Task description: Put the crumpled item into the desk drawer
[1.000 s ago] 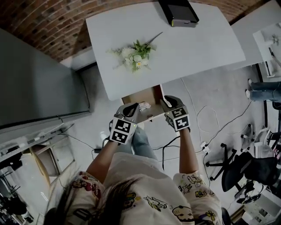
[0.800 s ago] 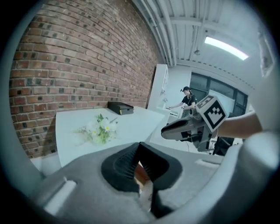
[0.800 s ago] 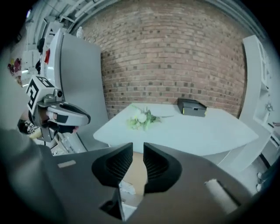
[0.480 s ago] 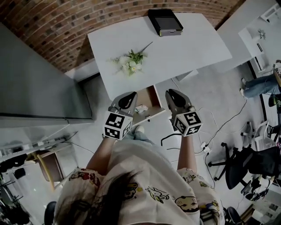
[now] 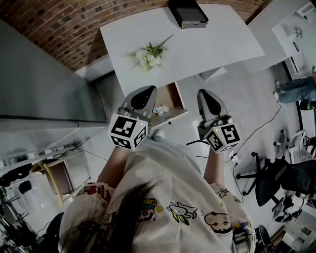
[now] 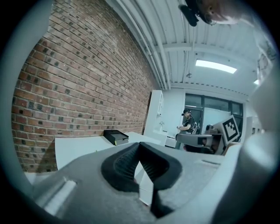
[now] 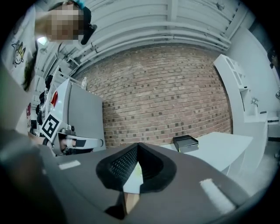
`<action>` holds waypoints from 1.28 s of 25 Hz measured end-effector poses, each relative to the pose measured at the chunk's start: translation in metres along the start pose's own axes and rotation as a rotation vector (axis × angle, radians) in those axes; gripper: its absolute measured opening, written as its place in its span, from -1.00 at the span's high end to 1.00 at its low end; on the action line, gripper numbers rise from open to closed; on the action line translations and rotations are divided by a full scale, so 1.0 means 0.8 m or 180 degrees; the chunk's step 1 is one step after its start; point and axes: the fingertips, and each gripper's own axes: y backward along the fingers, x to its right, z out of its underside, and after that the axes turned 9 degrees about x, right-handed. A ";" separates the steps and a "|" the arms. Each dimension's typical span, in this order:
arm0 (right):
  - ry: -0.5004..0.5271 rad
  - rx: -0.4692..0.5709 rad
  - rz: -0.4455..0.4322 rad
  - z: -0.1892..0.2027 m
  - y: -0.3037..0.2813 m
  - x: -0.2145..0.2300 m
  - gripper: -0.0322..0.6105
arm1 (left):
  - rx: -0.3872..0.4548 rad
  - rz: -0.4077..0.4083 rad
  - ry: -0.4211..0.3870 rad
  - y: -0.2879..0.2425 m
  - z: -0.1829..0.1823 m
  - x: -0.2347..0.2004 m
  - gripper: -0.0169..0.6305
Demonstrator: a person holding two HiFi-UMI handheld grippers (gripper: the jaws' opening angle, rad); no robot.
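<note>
A small white crumpled item [image 5: 161, 109] lies inside the open wooden drawer [image 5: 174, 97] under the white desk [image 5: 207, 47]. My left gripper [image 5: 146, 89] hovers above the drawer's left side, shut and empty. To the drawer's right my right gripper [image 5: 204, 92] is held up, also shut with nothing in it. In the left gripper view the left gripper [image 6: 140, 144] points over the desk [image 6: 78, 148] with its jaws closed at the tip. The right gripper [image 7: 138, 145] shows the same in its own view, facing the brick wall.
A flower sprig [image 5: 148, 55] and a black box [image 5: 188, 13] rest on the desk. A grey cabinet [image 5: 44, 84] stands to the left. Cables [image 5: 247, 138] and an office chair [image 5: 276, 183] are on the floor at right. A person [image 6: 189, 123] stands far off.
Both grippers have risen toward the head camera and drawn back from the drawer. The crumpled item stays lying in the drawer, free of the left gripper.
</note>
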 end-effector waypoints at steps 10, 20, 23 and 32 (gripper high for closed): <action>0.0015 0.0115 0.0141 -0.011 0.026 0.002 0.87 | 0.0089 -0.0113 -0.0079 0.013 -0.008 -0.003 0.94; -0.0014 0.0070 0.0153 -0.004 0.024 -0.007 0.87 | 0.0041 -0.0151 -0.0055 0.027 0.001 -0.009 0.94; -0.0023 0.0044 0.0151 -0.001 0.022 -0.012 0.87 | 0.0039 -0.0143 -0.0056 0.029 0.001 -0.012 0.95; -0.0039 -0.0007 0.0168 0.005 0.012 -0.019 0.87 | 0.0010 -0.0126 -0.0045 0.032 0.002 -0.021 0.94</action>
